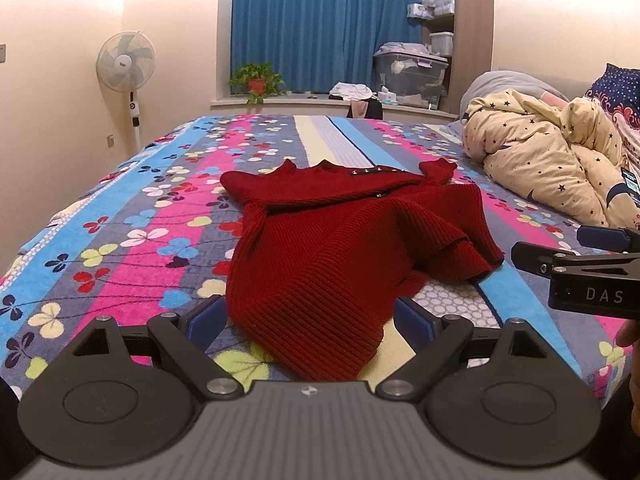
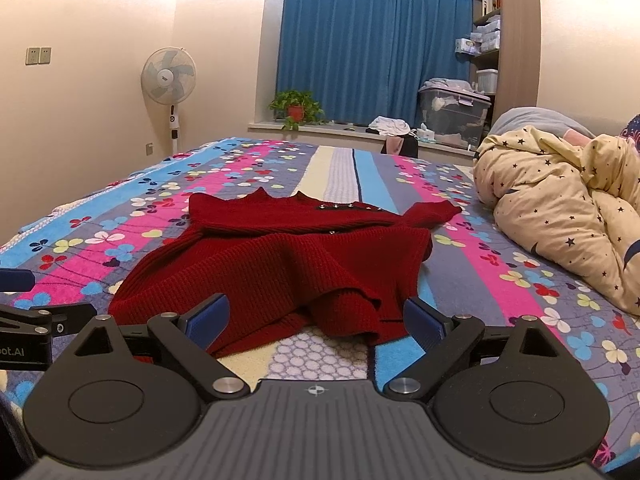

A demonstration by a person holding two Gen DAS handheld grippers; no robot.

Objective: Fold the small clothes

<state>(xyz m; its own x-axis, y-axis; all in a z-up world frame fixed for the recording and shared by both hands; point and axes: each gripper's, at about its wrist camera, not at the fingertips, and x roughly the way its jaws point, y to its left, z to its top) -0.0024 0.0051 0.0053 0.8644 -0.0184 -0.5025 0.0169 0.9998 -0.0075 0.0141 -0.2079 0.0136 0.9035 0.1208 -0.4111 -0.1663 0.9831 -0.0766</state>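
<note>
Left gripper [image 1: 308,320] spread wide, empty, at the near hem of the red knit sweater [image 1: 332,240], which lies rumpled on the floral bedspread [image 1: 120,220]. Right gripper [image 2: 316,320] likewise agape beside the bunched right hem. Flatten before folding; pinch hem corners together.

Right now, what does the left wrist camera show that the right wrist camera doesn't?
Only the left wrist view shows the right gripper reaching in from the right edge, plus a phone screen by the duvet. Only the right wrist view shows the wall sockets and the left gripper at its left edge. Both share the red sweater lying rumpled on the striped flowered bedspread, the fan, the blue curtain and open jaws.
</note>
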